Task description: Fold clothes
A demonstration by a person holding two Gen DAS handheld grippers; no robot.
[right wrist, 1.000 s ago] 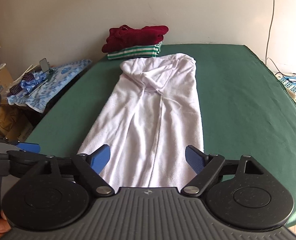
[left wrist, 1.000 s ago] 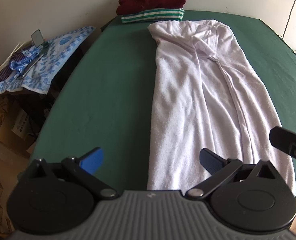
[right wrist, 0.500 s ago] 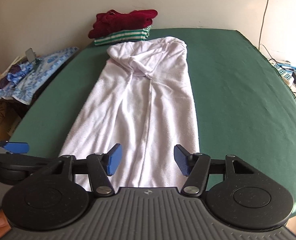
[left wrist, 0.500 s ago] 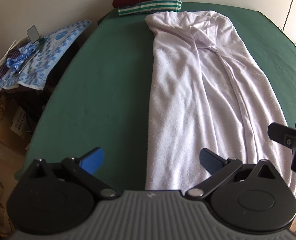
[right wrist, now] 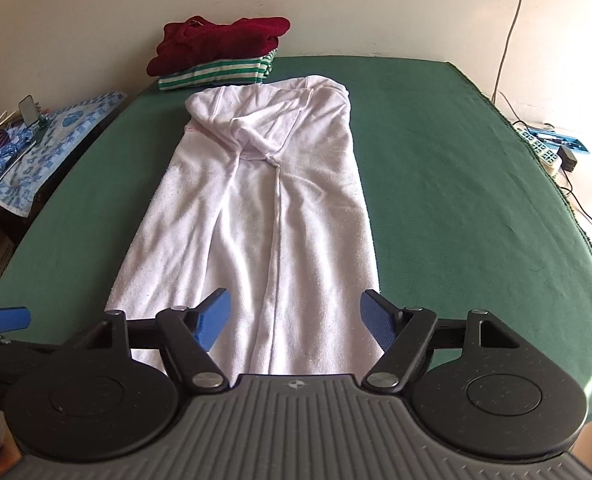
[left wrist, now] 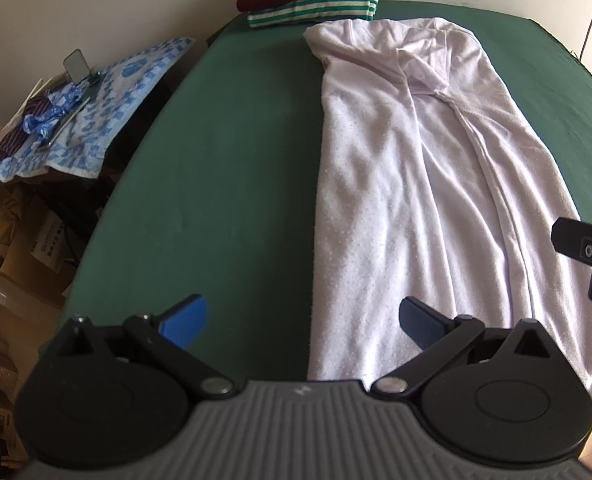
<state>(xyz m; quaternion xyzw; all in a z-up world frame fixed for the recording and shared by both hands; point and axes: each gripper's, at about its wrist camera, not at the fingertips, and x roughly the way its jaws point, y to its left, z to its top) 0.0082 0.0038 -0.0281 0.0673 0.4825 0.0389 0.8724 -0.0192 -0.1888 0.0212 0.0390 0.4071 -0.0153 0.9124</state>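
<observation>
A pale lilac garment [left wrist: 416, 184] lies lengthwise on the green table [left wrist: 223, 168], folded into a long narrow strip; it also shows in the right wrist view [right wrist: 271, 208]. My left gripper [left wrist: 302, 320] is open and empty, over the strip's near left corner. My right gripper [right wrist: 296, 318] is open and empty, over the strip's near edge. Part of the right gripper shows at the right edge of the left wrist view [left wrist: 588, 248]. A blue fingertip of the left gripper shows at the left edge of the right wrist view [right wrist: 5, 318].
A folded stack, dark red garment [right wrist: 219, 42] on a green-striped one [right wrist: 215, 74], sits at the table's far edge. A blue patterned cloth with small items [left wrist: 95, 108] lies on a side surface left. Boxes [left wrist: 11, 240] stand below. A power strip [right wrist: 544, 148] lies right.
Both grippers moved forward and lower toward the garment's near end. The right gripper's jaws narrowed half a second ago and have widened again. The left stayed open.
</observation>
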